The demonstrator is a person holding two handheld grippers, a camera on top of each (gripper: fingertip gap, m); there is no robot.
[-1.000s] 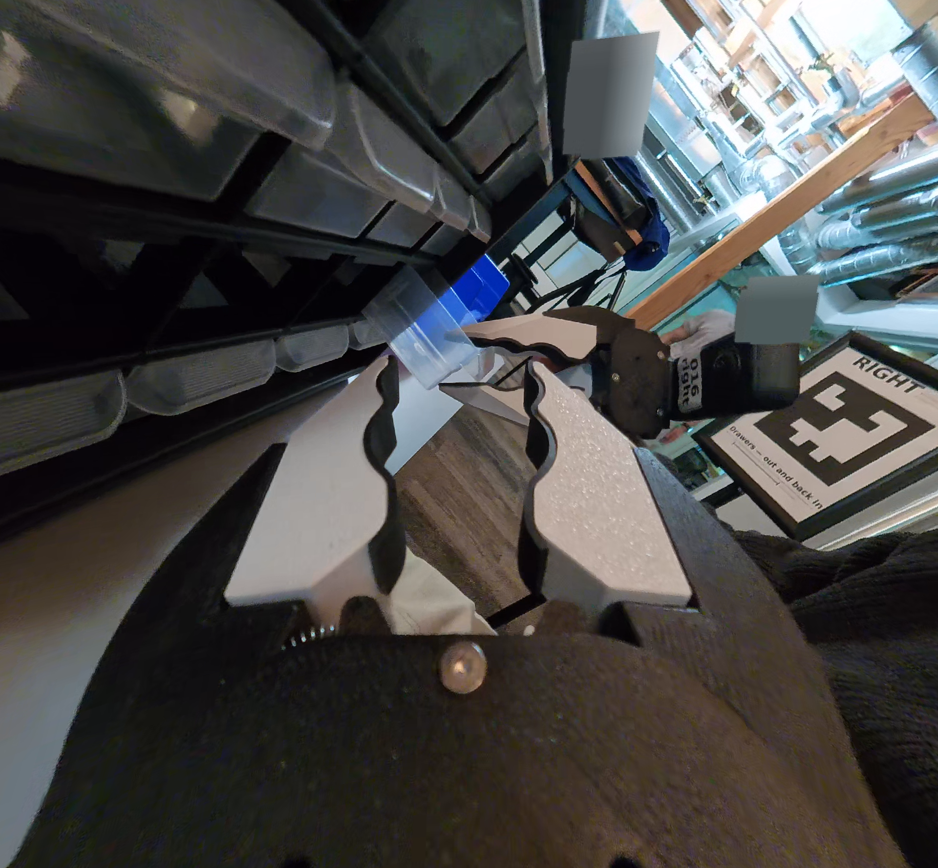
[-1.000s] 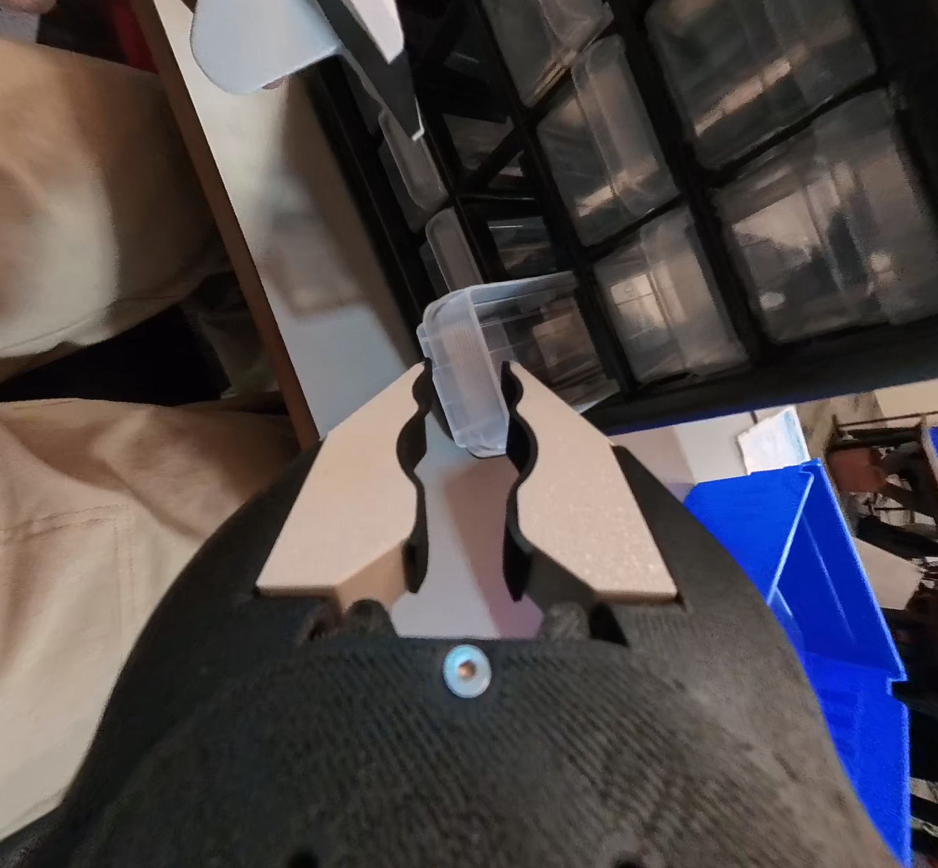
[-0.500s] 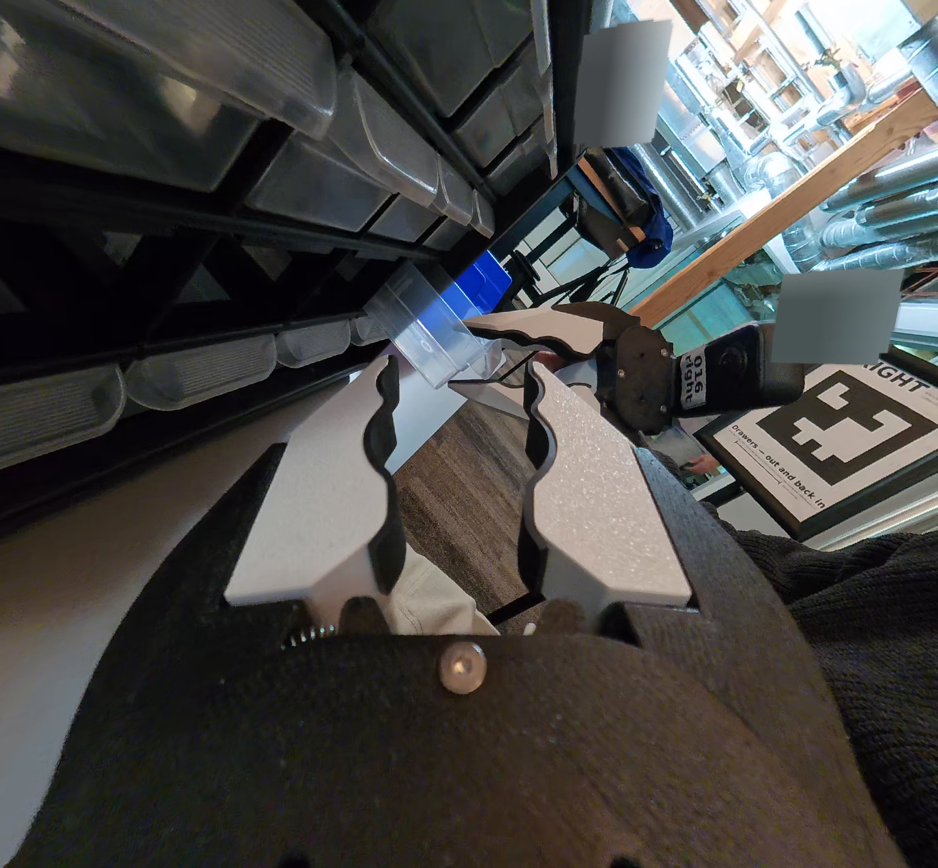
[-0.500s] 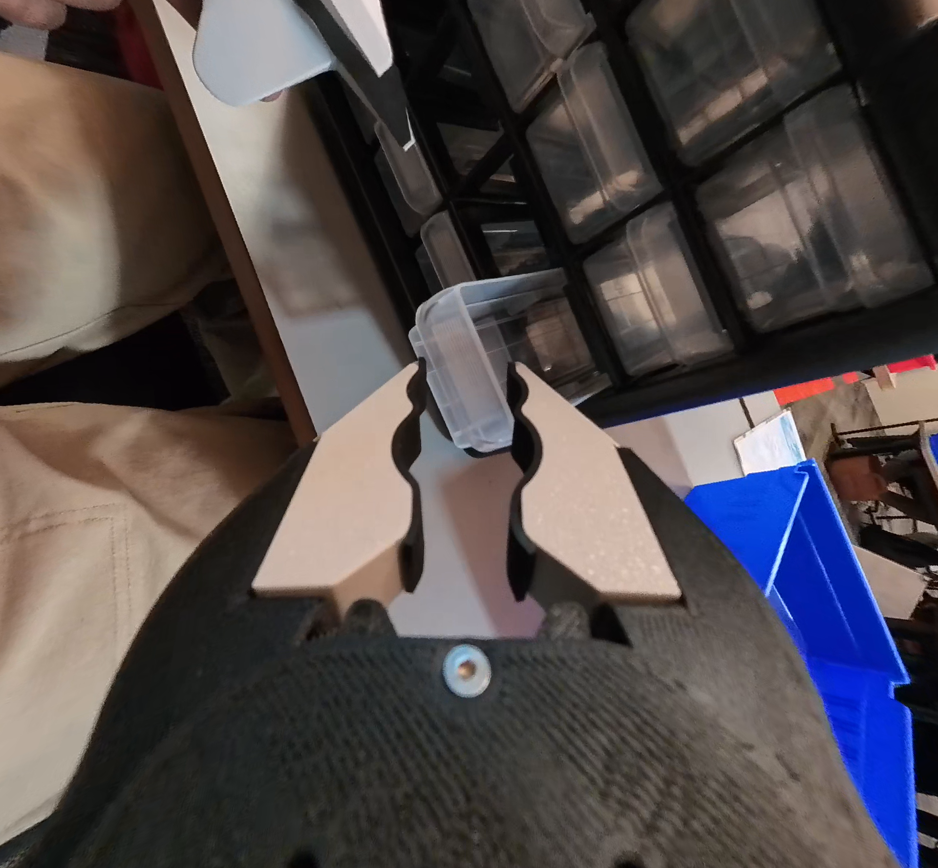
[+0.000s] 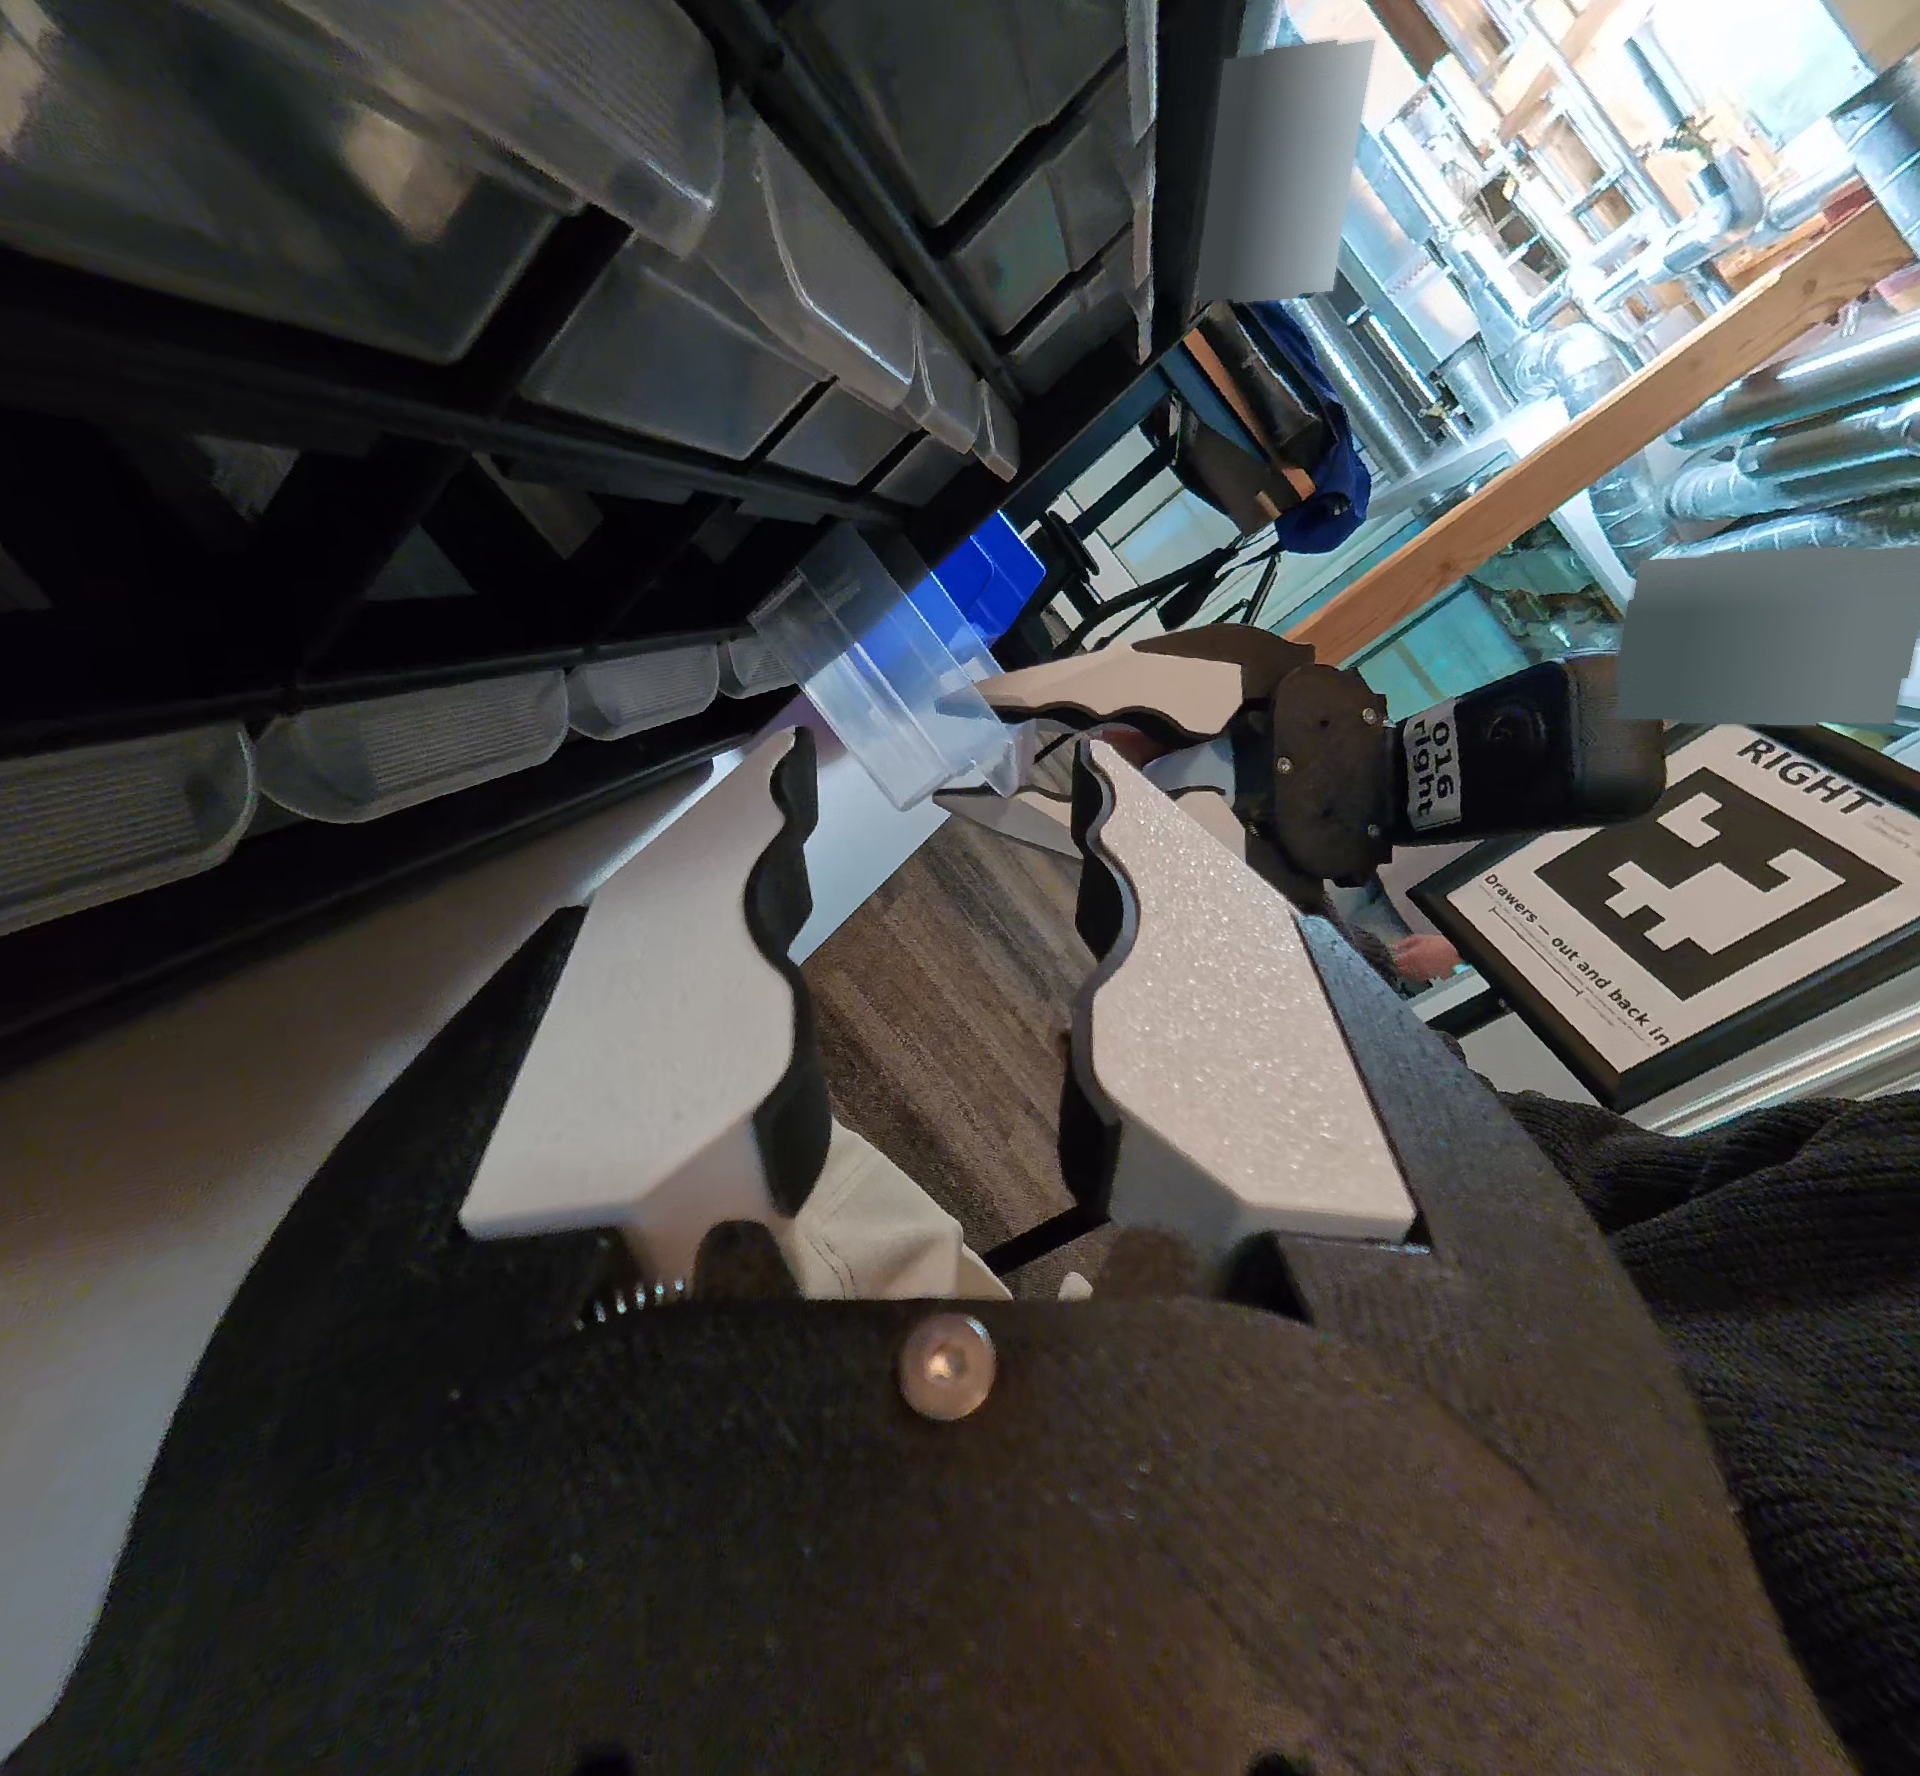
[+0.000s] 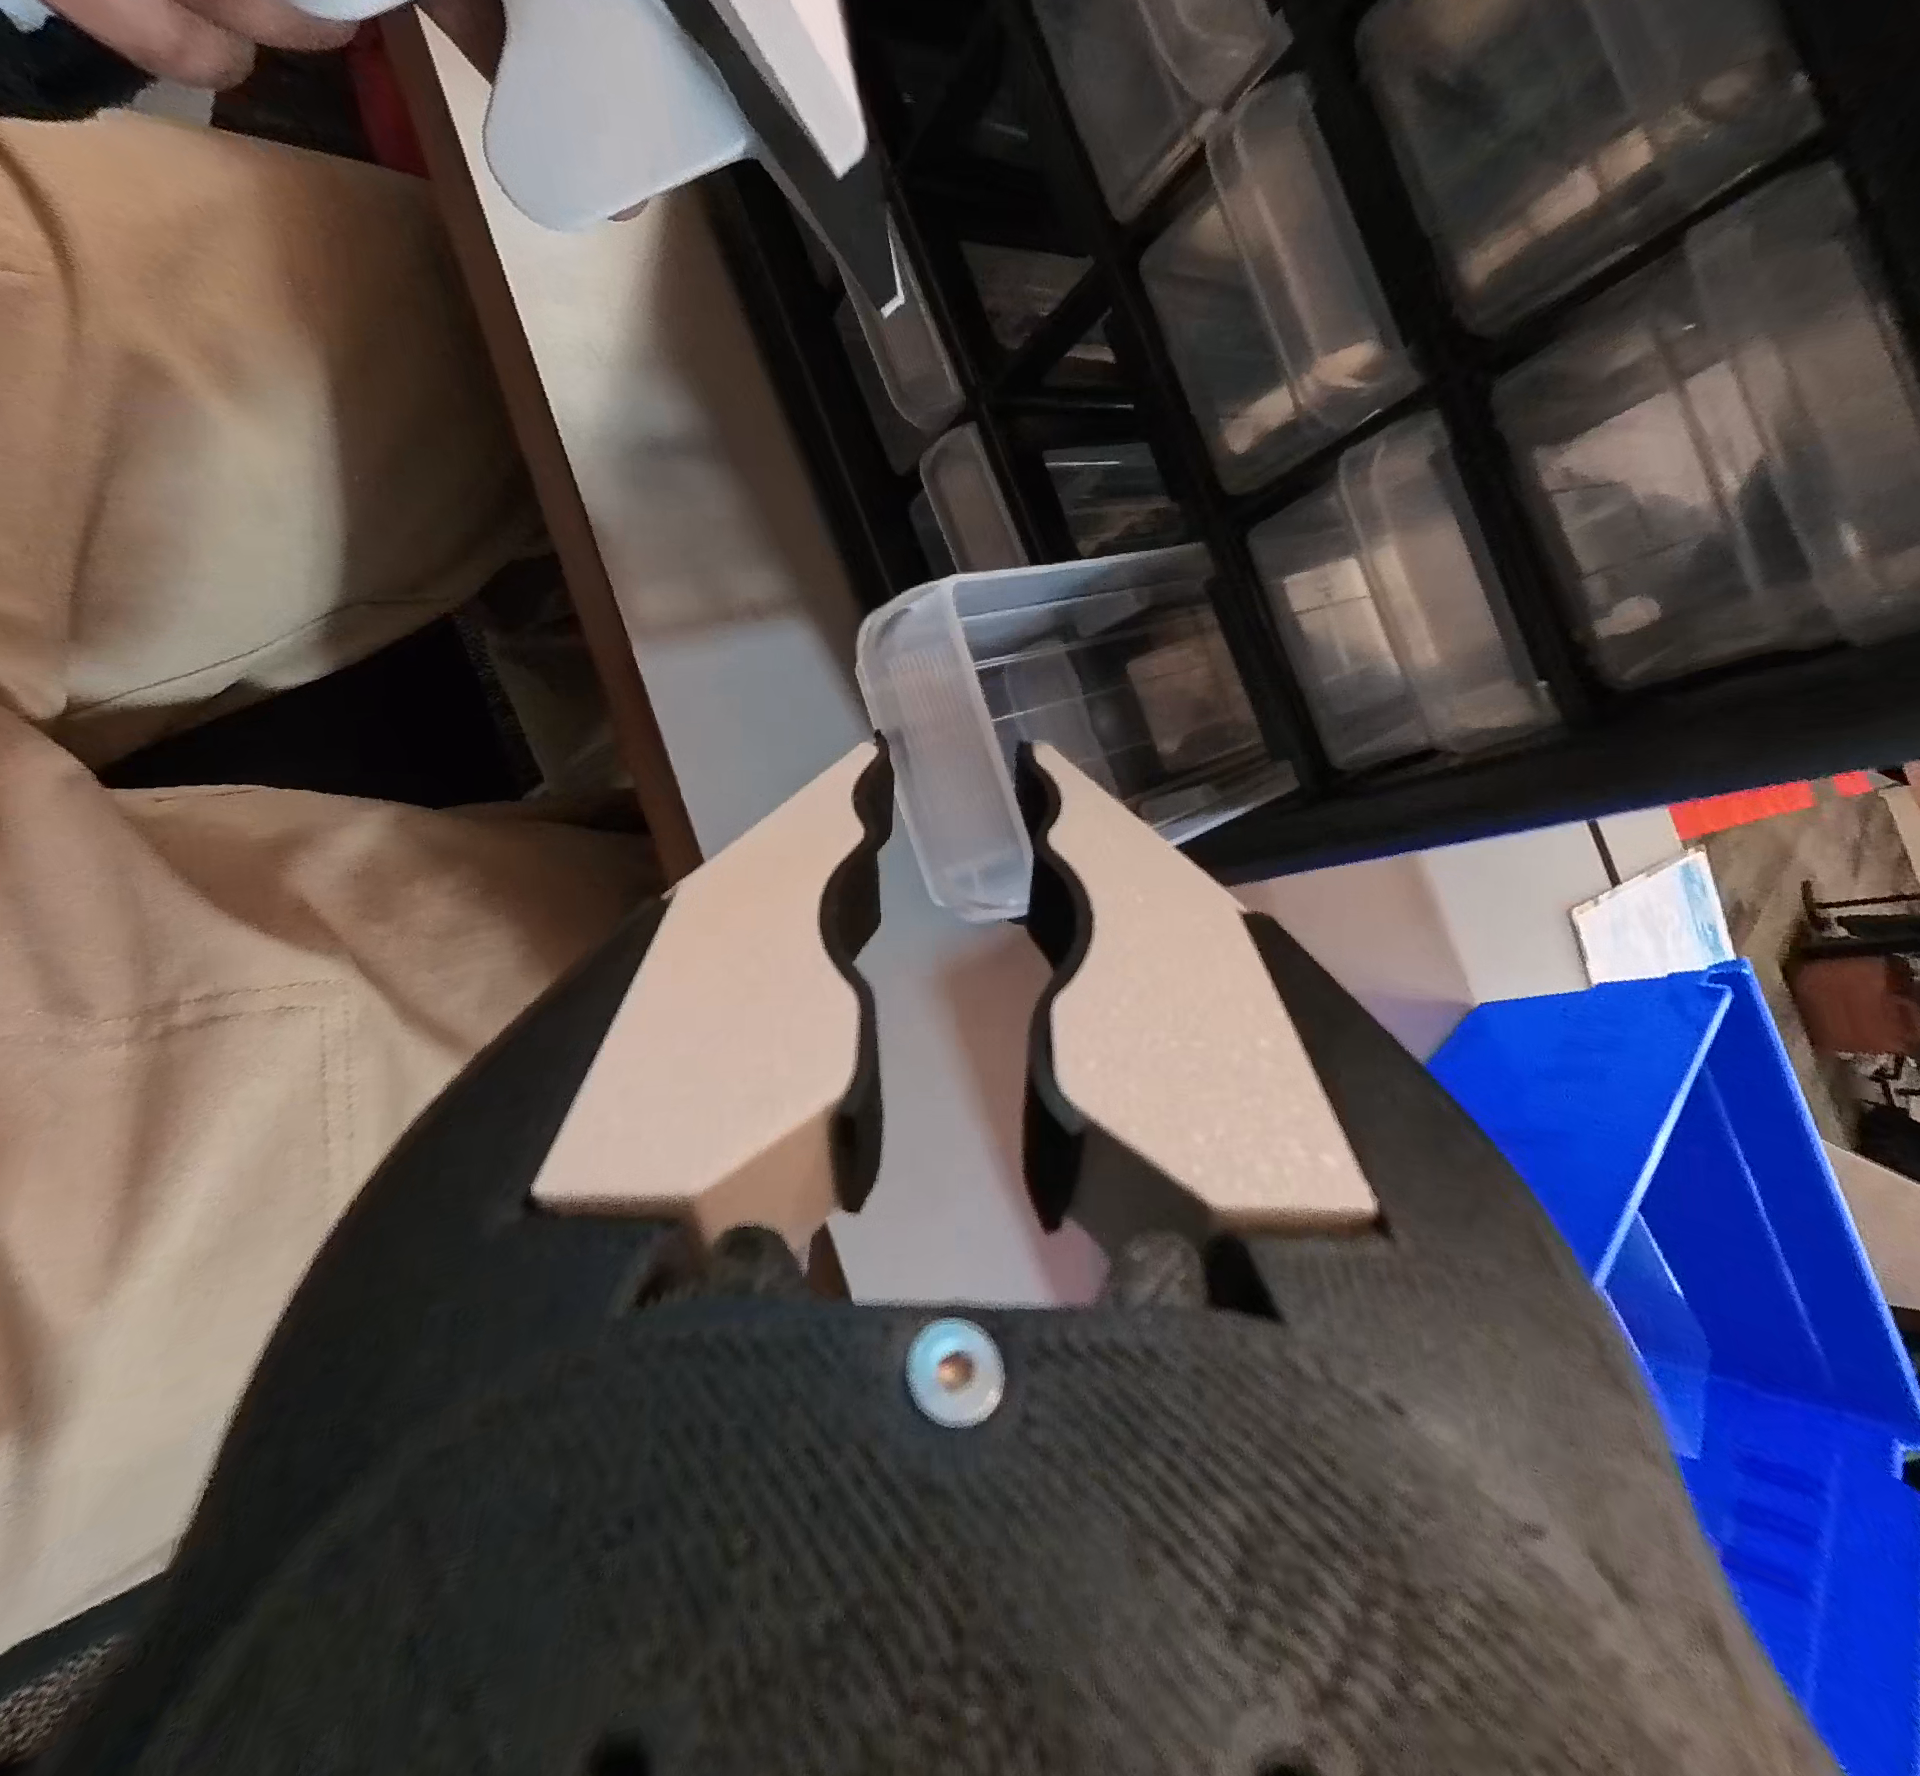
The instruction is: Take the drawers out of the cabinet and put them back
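Note:
A black cabinet (image 6: 1340, 438) holds rows of clear plastic drawers. One clear drawer (image 6: 1091, 646) sticks partly out of the bottom row. My right gripper (image 6: 956, 750) is shut on its front lip. The same drawer (image 5: 894, 698) and the right gripper (image 5: 1132, 687) show in the left wrist view, just beyond my left gripper (image 5: 935, 770). The left gripper is open and empty, close beside the cabinet front (image 5: 727, 438). It also shows at the top left of the right wrist view (image 6: 665, 64), held by a hand.
A blue bin (image 6: 1662, 1155) stands at the lower right beyond the white table (image 6: 727, 666) under the cabinet. A framed marker sign (image 5: 1714, 895) leans at the right. A person's beige trousers (image 6: 208, 479) fill the left. A wood-look floor (image 5: 935, 957) lies below.
My right gripper has drawn the clear drawer a little farther out of the cabinet. My left gripper stays open and has hardly moved.

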